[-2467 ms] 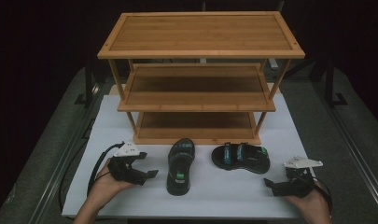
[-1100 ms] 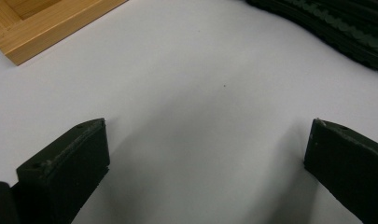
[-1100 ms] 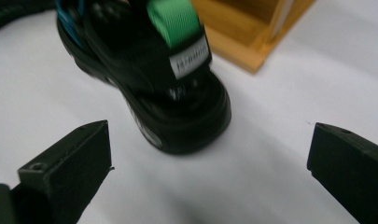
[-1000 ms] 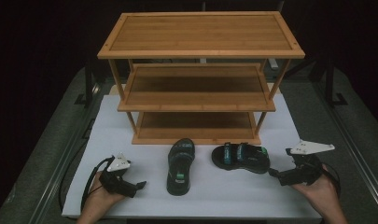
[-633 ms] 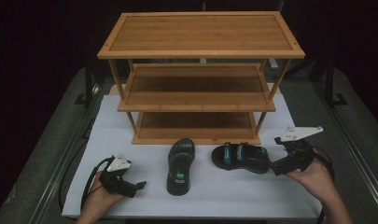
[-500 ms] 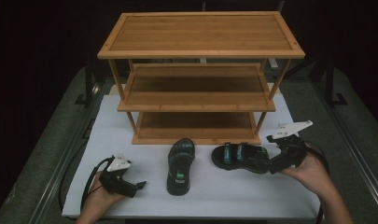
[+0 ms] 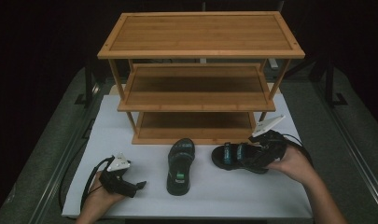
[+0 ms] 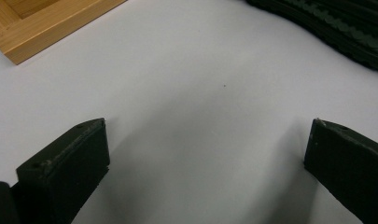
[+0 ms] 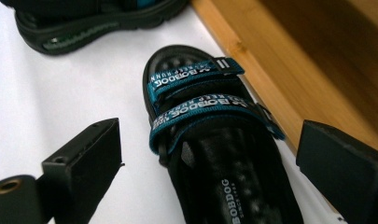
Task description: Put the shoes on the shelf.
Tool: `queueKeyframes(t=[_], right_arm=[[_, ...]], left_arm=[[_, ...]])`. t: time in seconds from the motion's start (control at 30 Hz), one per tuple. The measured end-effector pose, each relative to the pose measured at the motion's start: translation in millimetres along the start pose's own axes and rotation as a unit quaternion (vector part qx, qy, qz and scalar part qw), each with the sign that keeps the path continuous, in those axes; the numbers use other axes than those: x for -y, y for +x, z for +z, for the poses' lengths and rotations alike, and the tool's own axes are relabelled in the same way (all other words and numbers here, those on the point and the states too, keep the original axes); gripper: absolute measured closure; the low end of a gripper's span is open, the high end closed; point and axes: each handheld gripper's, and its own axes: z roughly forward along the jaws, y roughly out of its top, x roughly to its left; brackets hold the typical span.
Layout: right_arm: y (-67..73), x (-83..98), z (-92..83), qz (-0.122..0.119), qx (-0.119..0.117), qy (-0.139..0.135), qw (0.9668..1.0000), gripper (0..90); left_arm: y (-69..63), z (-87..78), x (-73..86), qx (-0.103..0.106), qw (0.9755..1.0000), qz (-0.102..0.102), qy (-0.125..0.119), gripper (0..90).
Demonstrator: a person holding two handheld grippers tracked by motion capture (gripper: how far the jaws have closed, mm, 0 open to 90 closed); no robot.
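Beside the rack's bottom shelf (image 7: 193, 126), on the white desk (image 7: 130, 144), I see one sandal (image 7: 238, 156) lying crosswise, long axis left to right, my right tool (image 7: 266, 154) at its right end with jaws apart either side of it. Its mate (image 7: 179, 165) lies lengthwise, pointing at the rack. My left tool (image 7: 137, 185) rests gaping on bare desk

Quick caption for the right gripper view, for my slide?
Open right tool straddling a black Bobdog sandal with teal straps, beside the wooden shoe rack.
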Motion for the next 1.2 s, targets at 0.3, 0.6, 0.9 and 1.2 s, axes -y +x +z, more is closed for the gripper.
queueKeyframes(t=[0.3,0.6,0.9,1.2], right_arm=[[-6.6,-5.2,12.9,-0.010,-0.005,0.018,0.9998,23.6],[-6.2,-4.7,8.9,-0.010,0.012,0.018,0.9997,47.8],[1.9,-7.4,4.9,0.013,0.028,0.020,0.9993,62.2],[25.5,-32.8,15.5,0.005,0.025,0.013,0.9996,62.6]], left_arm=[[-0.1,0.2,0.0,0.000,1.0000,-0.002,-0.001,0.0],[-0.1,0.2,0.0,0.000,1.0000,-0.002,-0.001,0.0],[0.1,0.2,0.0,0.000,1.0000,-0.001,-0.001,0.0],[0.0,0.1,-0.1,0.000,1.0000,-0.002,0.000,0.0]])
